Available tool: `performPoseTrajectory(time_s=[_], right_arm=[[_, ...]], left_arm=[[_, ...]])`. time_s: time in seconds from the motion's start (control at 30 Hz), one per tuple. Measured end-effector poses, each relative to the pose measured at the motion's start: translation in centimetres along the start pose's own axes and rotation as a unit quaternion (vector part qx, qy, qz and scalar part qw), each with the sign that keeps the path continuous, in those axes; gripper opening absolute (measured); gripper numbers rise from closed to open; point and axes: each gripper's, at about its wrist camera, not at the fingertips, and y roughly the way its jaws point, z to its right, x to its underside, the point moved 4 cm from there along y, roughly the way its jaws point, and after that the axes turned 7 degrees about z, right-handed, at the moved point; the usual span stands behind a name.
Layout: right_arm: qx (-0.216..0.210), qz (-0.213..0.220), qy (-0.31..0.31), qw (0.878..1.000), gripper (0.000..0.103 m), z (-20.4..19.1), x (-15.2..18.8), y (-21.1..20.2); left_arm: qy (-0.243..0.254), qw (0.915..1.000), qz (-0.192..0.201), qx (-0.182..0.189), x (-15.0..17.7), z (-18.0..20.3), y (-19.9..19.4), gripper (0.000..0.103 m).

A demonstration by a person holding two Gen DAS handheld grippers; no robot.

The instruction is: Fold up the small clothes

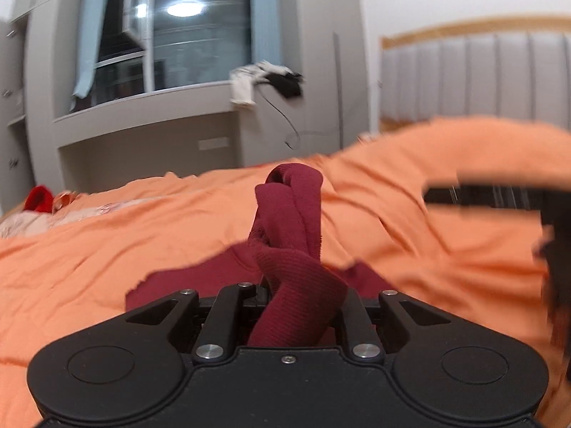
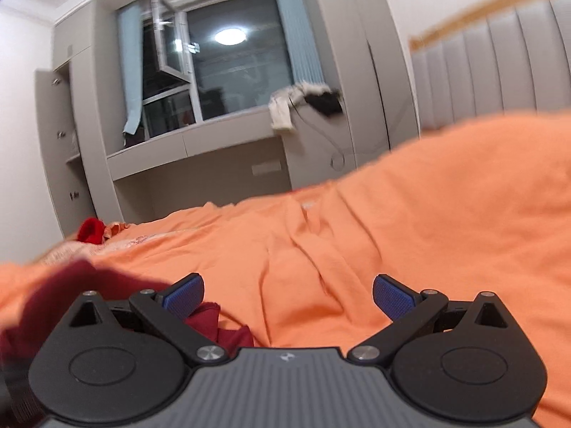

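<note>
Maroon garment [image 1: 285, 221] clamped in left claw [image 1: 285, 296]; right claw [image 2: 288, 294] apart; no writing legible.

Left gripper [image 1: 285, 285] apparently clamped on cloth; right gripper [image 2: 287, 296] jaws spread wide.

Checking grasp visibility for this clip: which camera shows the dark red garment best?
The left wrist view. There the dark red garment rises bunched from the shut left gripper, centred against the orange bedspread. The right wrist view catches only a blurred part at lower left beside the open right gripper.
</note>
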Motion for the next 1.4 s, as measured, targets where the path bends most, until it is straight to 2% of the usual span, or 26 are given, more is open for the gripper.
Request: performPoseTrajectory(time_s=[0.07, 0.17, 0.23, 0.4, 0.57, 0.67, 0.77, 0.83, 0.87, 0.93, 0.97, 1.0, 1.07, 1.13, 1.17, 1.23, 1.3, 1.37, 1.4], right_arm=[[-0.021, -0.030, 0.056, 0.998, 0.103, 1.3, 0.5, 0.8], [-0.056, -0.077, 0.124, 0.988, 0.103, 2.5, 1.1, 2.3], [-0.067, -0.090, 0.132, 0.985, 0.103, 2.6, 1.6, 3.0], [-0.085, -0.099, 0.136, 0.982, 0.103, 2.2, 1.9, 3.9], [-0.133, -0.141, 0.180, 0.964, 0.103, 0.4, 3.3, 4.7], [-0.147, -0.150, 0.195, 0.958, 0.103, -0.2, 3.6, 5.1], [-0.146, -0.159, 0.201, 0.955, 0.103, -0.7, 3.6, 5.7], [-0.135, -0.192, 0.224, 0.946, 0.103, -0.8, 4.2, 6.5], [-0.136, -0.206, 0.243, 0.938, 0.103, -0.9, 4.7, 6.8], [-0.147, -0.221, 0.295, 0.918, 0.103, -0.6, 5.6, 7.5], [-0.149, -0.219, 0.312, 0.912, 0.103, -0.4, 5.8, 7.7], [-0.148, -0.217, 0.319, 0.911, 0.103, -0.4, 5.9, 7.9], [-0.145, -0.209, 0.305, 0.918, 0.096, -0.8, 5.7, 8.2], [-0.146, -0.201, 0.286, 0.925, 0.079, -1.3, 5.5, 8.4], [-0.144, -0.203, 0.279, 0.927, 0.076, -1.5, 5.5, 8.6], [-0.134, -0.211, 0.270, 0.930, 0.052, -1.8, 5.9, 8.9], [-0.127, -0.220, 0.264, 0.930, 0.041, -2.0, 6.4, 9.5], [-0.123, -0.222, 0.262, 0.931, 0.036, -1.9, 6.7, 9.8], [-0.119, -0.224, 0.261, 0.931, 0.028, -2.0, 6.9, 10.1]], left_arm=[[0.015, 0.9998, -0.011, 0.009, 1.0, 0.7, 0.1, 0.023], [0.025, 0.9988, -0.024, 0.033, 2.1, 1.3, -0.3, 0.033], [0.037, 0.9979, -0.031, 0.042, 2.7, 1.8, -0.5, 0.036], [0.048, 0.9961, -0.027, 0.069, 3.8, 2.4, -2.5, 0.055], [0.059, 0.9953, -0.015, 0.075, 3.7, 3.1, -3.8, 0.063], [0.066, 0.9947, -0.009, 0.078, 3.3, 3.4, -4.3, 0.065], [0.081, 0.9936, -0.005, 0.079, 3.4, 3.5, -4.7, 0.065], [0.092, 0.9931, -0.004, 0.074, 3.6, 3.5, -4.8, 0.064], [0.096, 0.9927, -0.005, 0.073, 3.7, 3.6, -4.8, 0.060], [0.105, 0.9921, -0.009, 0.068, 3.9, 3.6, -4.7, 0.044], [0.108, 0.9919, -0.012, 0.066, 4.0, 3.6, -4.6, 0.034], [0.107, 0.9918, -0.013, 0.068, 4.1, 3.6, -4.6, 0.033], [0.100, 0.9923, -0.009, 0.072, 4.1, 3.5, -4.7, 0.028], [0.100, 0.9922, 0.000, 0.074, 4.0, 3.4, -4.9, 0.024], [0.102, 0.9921, 0.003, 0.074, 4.1, 3.5, -5.0, 0.023], [0.104, 0.9918, 0.004, 0.074, 4.2, 3.5, -5.0, 0.021], [0.102, 0.9920, 0.006, 0.074, 4.2, 3.4, -5.0, 0.021], [0.101, 0.9921, 0.005, 0.074, 4.3, 3.3, -5.0, 0.021], [0.101, 0.9921, 0.006, 0.074, 4.3, 3.4, -5.0, 0.021]])
